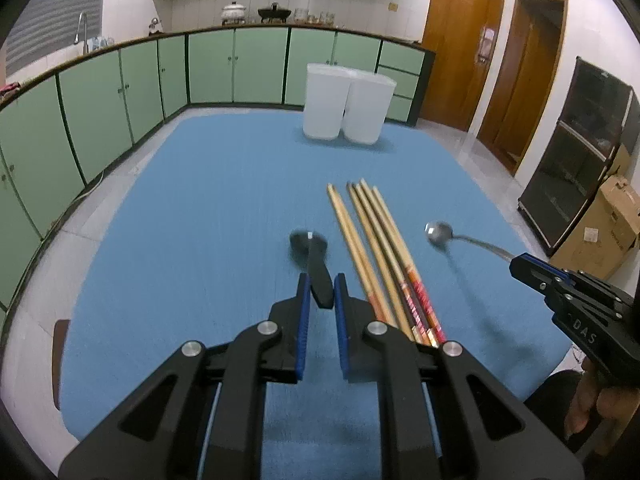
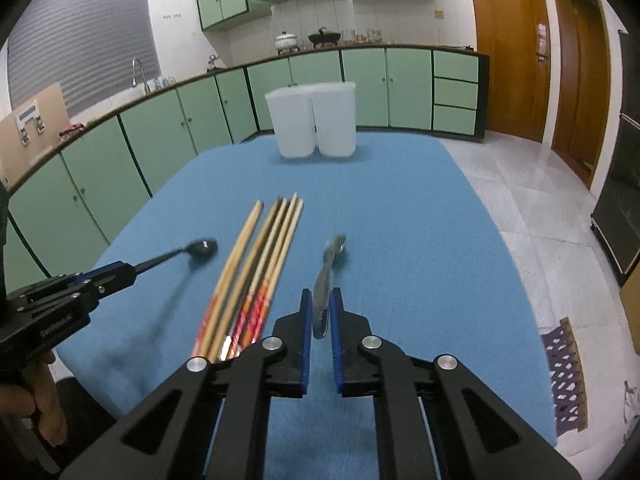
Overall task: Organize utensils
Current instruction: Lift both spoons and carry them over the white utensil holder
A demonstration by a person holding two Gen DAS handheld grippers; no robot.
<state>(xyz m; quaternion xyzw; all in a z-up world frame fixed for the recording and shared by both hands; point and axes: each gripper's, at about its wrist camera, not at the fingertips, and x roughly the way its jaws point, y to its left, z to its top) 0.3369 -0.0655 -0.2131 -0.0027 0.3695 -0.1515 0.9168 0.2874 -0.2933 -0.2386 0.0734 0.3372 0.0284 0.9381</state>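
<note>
Two white, translucent plastic containers (image 2: 312,120) are set side by side, touching, at the far end of the counter (image 2: 420,216). They are tall, with rounded corners and open tops; what lies inside them cannot be made out through the frosted walls.

The counter is covered by a blue cloth with a fine ribbed weave. On it, near the middle, wooden chopsticks (image 2: 256,264) are laid in a loose bundle pointing toward the containers, one stick lying slightly apart on the left. The sticks are pale and tapered, and their near ends are wrapped in red and orange patterned bands.

A black spoon (image 1: 314,258) is clenched by its flat, matte handle in the left claw (image 1: 320,288), the blue ridged pads pressed against it from both sides. Its rounded bowl is held clear of the cloth, just left of the chopsticks, and a blurred shadow is cast under it.

A shiny metal spoon (image 2: 328,276) is grasped by its thin handle in the right claw (image 2: 321,308), the pads shut on it. Its polished bowl is pointed toward the containers, to the right of the chopsticks and above the cloth.

Green cabinet doors are seen beyond the counter.
</note>
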